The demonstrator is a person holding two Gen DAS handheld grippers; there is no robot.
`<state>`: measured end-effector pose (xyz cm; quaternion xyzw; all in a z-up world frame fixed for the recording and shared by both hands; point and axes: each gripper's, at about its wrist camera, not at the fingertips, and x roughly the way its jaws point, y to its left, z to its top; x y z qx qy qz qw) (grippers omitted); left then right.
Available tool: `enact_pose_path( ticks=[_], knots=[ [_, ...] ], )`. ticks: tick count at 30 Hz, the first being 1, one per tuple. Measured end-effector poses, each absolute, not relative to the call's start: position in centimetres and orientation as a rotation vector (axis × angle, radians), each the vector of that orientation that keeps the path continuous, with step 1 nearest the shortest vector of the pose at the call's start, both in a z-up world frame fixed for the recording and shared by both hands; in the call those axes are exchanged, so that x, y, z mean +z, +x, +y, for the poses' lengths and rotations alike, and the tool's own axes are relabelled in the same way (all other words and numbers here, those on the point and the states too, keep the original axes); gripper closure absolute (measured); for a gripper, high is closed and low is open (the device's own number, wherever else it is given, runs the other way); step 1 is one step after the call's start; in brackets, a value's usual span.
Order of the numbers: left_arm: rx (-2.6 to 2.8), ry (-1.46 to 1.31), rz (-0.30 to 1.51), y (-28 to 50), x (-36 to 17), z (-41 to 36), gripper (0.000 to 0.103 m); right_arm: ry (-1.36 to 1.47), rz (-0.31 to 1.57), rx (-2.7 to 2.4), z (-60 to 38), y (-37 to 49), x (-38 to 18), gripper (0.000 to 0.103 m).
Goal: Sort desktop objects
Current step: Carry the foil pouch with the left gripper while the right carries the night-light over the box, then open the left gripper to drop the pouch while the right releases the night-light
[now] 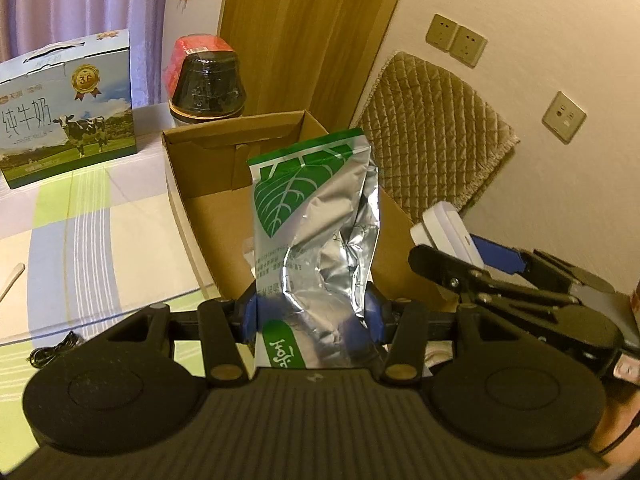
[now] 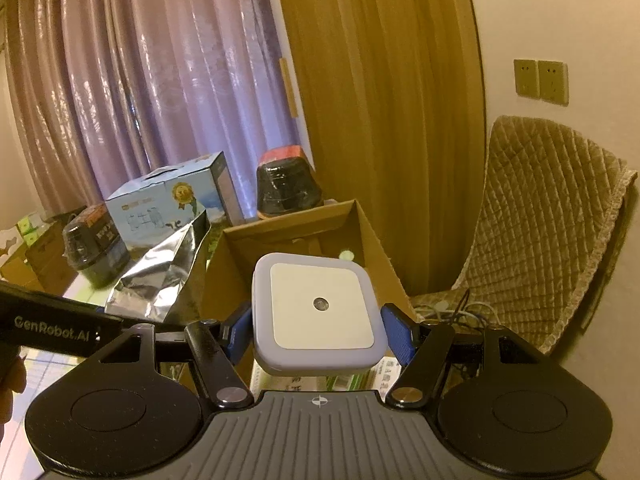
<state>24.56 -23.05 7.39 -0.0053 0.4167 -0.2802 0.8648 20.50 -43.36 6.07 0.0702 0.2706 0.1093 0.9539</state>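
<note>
I see a cream wall (image 2: pixel 560 20) with two tan sockets (image 2: pixel 541 82) side by side, and a third socket plate (image 1: pixel 564 117) lower down. A wooden panel (image 2: pixel 380 100) stands beside mauve curtains (image 2: pixel 160 80). A quilted beige chair cover (image 2: pixel 540 216) drapes by the wall. The surface wears a striped cloth (image 1: pixel 80 220). Warm, dim light.

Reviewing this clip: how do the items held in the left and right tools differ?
The left tool holds a foil pouch; the right tool holds a white square device.
The foil pouch is crinkled, silver with a green leaf print; the white square device is rigid and smooth, with a small round dot at its centre.
The foil pouch stands tall past the fingers; the white square device is compact.
Both are clamped between blue pads, near the open cardboard box.
</note>
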Motion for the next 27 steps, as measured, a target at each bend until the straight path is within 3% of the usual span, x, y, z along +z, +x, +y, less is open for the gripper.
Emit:
enact_pose_path(
  ticks=[18,22,27],
  knots=[
    [-0.521,-0.07,0.891,29.3,5.8,-23.6,0.057,0.147,0.56,0.194,-44.3,25.7,5.3,0.038],
    [-0.51,-0.103,0.868,29.8,5.7,-23.5,0.049,0.141,0.564,0.189,-44.2,26.3,5.2,0.038],
    [-0.487,-0.089,0.828,29.1,6.1,-22.4,0.049,0.135,0.569,0.191,-44.0,26.2,5.0,0.038]
  ],
)
